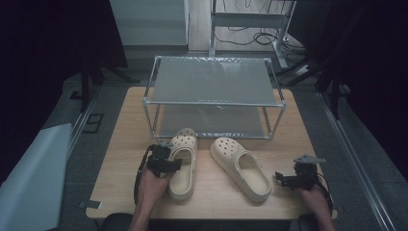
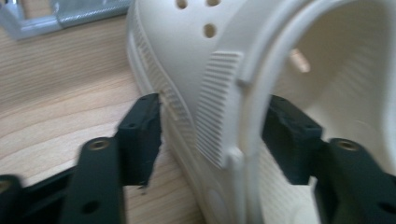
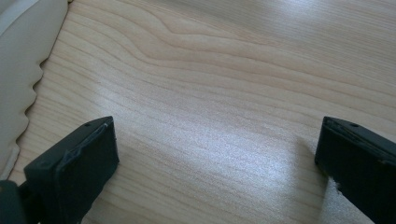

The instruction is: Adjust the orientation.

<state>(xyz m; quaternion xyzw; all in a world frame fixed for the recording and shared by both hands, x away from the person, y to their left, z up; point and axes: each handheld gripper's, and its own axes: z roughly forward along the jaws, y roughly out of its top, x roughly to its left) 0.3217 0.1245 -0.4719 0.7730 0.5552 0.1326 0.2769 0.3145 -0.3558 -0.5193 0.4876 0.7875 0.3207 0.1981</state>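
Note:
Two cream clogs lie on the wooden table (image 1: 126,144) in front of a shelf rack. In the high view my left gripper (image 1: 167,163) is at the left side of the left clog (image 1: 185,182). The left gripper view has one black jaw outside the left clog (image 2: 187,51) and the other inside it. Both pads touch its side wall and strap, so my left gripper (image 2: 215,121) is shut on that wall. The right clog (image 1: 243,171) lies angled toward the front right. To its right, my right gripper (image 1: 284,179) rests open. My right gripper (image 3: 215,144) has bare wood between its jaws, and the right clog's sole edge (image 3: 18,60) is at the left.
A metal-framed rack (image 1: 214,79) with two grey shelves stands at the back of the table, just behind the clogs' toes. Bare wood lies to the left of the left clog and along the front edge. Cables and dark stands are on the floor beyond.

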